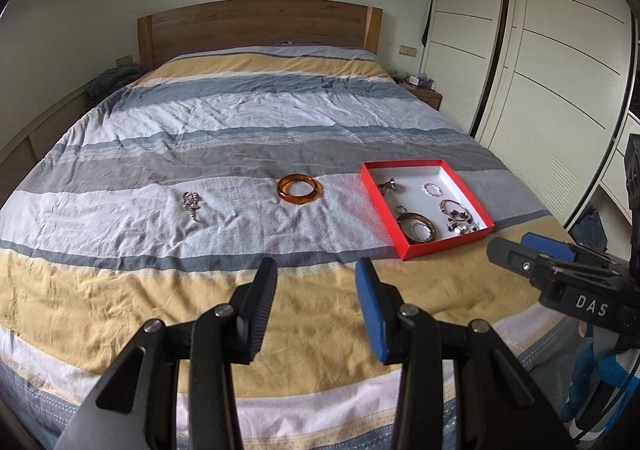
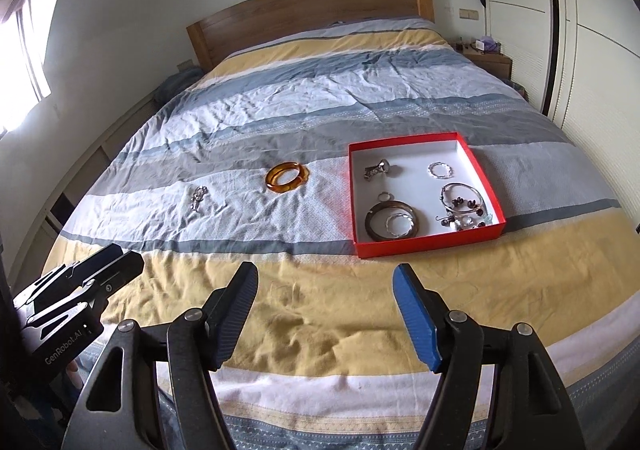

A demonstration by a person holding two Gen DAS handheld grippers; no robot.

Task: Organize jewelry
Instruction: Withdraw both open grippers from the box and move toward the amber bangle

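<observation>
Both tools gape empty; the amber bangle [image 1: 299,189] lies on the bed at twelve o'clock from the left tool [image 1: 316,282], nearer it than the right tool [image 2: 325,286].

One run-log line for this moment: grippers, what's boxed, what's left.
left gripper: open, empty | right gripper: open, empty | red box: several pieces inside | on bed: amber bangle, silver piece
</observation>
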